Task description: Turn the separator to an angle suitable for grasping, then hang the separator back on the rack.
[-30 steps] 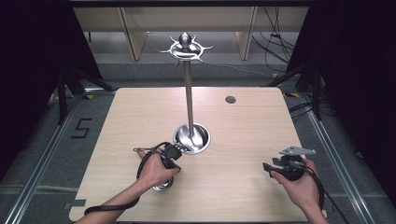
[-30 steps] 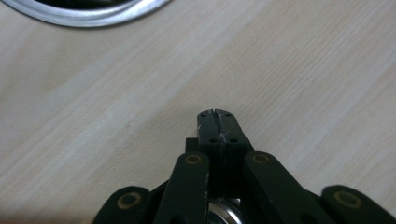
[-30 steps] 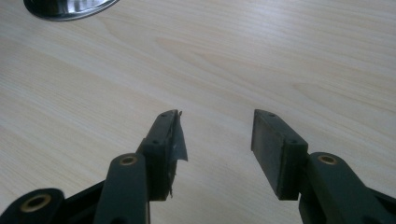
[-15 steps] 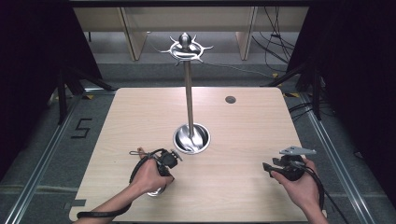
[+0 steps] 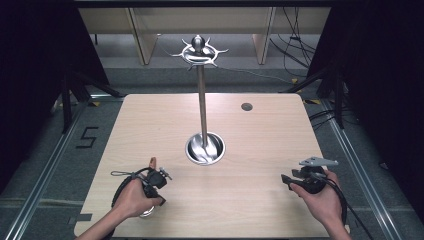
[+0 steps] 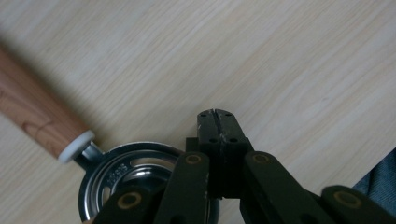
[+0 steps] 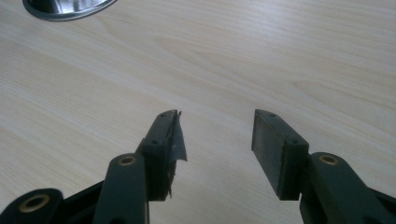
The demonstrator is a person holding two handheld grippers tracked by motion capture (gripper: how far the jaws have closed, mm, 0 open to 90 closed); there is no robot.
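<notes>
- Jaws of the left gripper (image 6: 218, 122) are pressed flat together with nothing visible between them, as its own view shows; their tips hover over bare wood.
- Just under and beside those closed jaws lies a slotted metal utensil head (image 6: 123, 172), a shiny round piece with cut-outs, joined through a white collar to a wooden handle (image 6: 32, 114).
- Handle's long axis runs up and away to the left in the left gripper view; from above its tip (image 5: 153, 162) points toward the far side of the table (image 5: 150, 115).
- Jaws of the right gripper (image 7: 217, 135) stand wide apart and empty over bare tabletop; one pad carries a torn scrap of dark lining.
- Right gripper sits near the table's near right edge, well apart from the utensil; the left one is plainly nearer.
- Between them, mid-table, stands a steel hanging stand (image 5: 202, 100) with a round dished base and hooked crown.
- Likely next: open the left jaws and close on the handle across its length.
</notes>
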